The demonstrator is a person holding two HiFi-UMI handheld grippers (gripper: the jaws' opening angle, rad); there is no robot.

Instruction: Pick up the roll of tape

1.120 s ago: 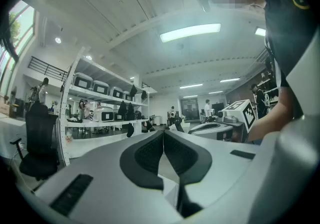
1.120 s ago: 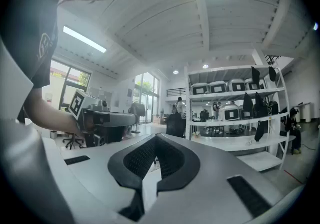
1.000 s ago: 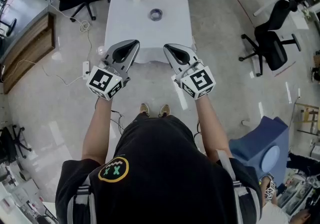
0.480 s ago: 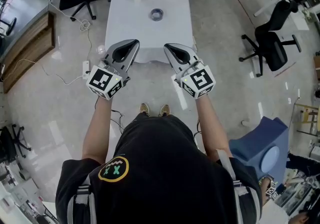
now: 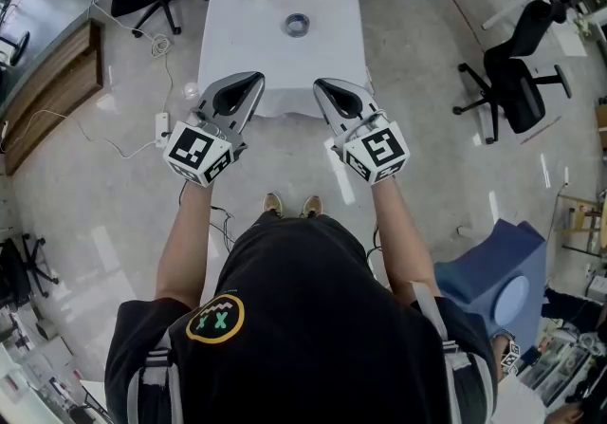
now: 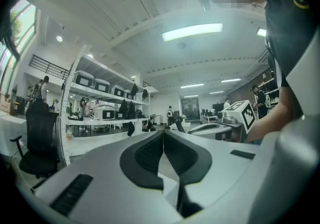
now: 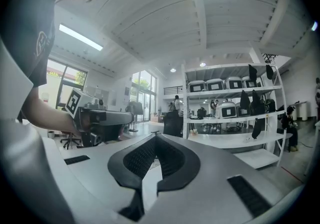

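Grippers held level, near side of table (image 5: 228,43): left gripper (image 5: 248,82) and right gripper (image 5: 325,86) both pinched together, empty. Roll of tape (image 5: 296,26) lies beyond, mid-table, untouched. Reach not begun; next move likely needs jaws parted, then an advance.

A black short-sleeved shirt (image 5: 313,318) bears a round yellow-rimmed emblem (image 5: 215,321), and the grey, black-padded left tongs (image 5: 256,80) and right tongs (image 5: 321,83) each carry a white square-marked cube (image 5: 199,152).

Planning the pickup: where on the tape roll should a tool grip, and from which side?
The roll of tape lies flat on the table, hole up; probably grip its ring wall from above, one jaw inside the hole, one outside.
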